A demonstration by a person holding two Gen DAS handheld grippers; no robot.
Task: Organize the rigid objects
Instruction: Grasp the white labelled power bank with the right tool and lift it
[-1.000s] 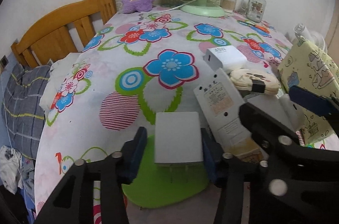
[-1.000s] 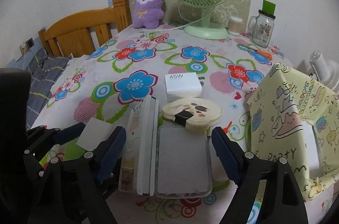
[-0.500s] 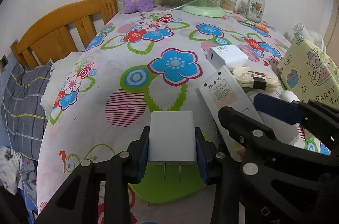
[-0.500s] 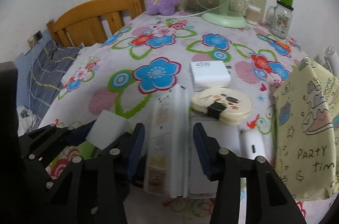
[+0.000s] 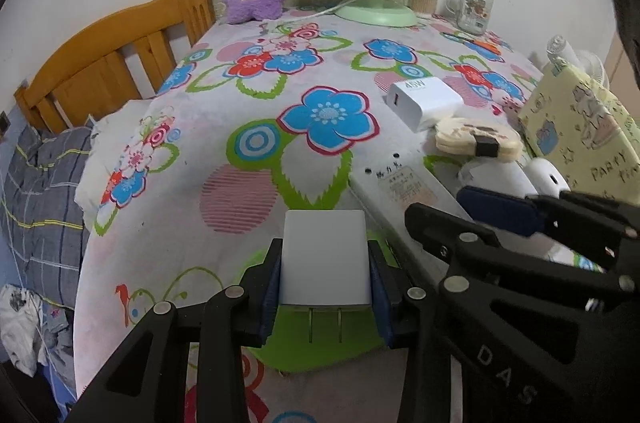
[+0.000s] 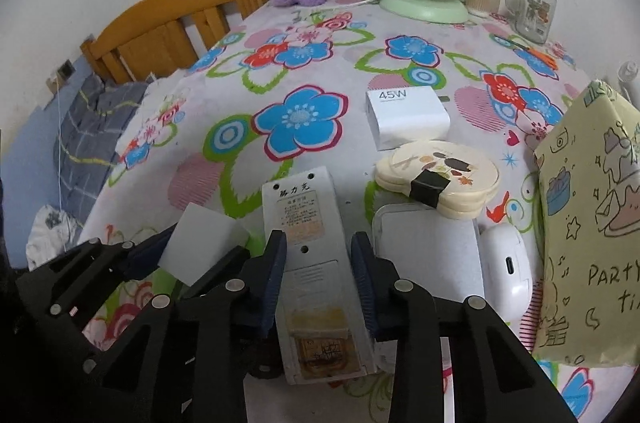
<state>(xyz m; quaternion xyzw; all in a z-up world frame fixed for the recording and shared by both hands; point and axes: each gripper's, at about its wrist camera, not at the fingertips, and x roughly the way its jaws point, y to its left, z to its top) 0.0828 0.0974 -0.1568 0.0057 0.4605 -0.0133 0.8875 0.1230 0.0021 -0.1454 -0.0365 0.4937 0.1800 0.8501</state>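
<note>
**White plug and remote both clamped**

White square plastic charger plug (image 5: 323,257), prongs toward the camera, sits pinched between the pads of the left gripper (image 5: 323,279) above the flowered desk (image 5: 224,143). Just to its right, the right gripper (image 6: 319,273) is clamped on the long grey-white remote control (image 6: 310,243), beside a white flat case (image 6: 428,251) and a cream hinged compact (image 6: 438,179).

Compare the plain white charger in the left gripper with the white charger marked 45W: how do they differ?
The plain charger is clamped between the left gripper fingers; the 45W charger lies free on the tablecloth. The plain charger's top face is blank; the 45W one is printed. The plain one sits nearest the cameras, the 45W farther back. Both are white, boxy plug adapters.
</note>
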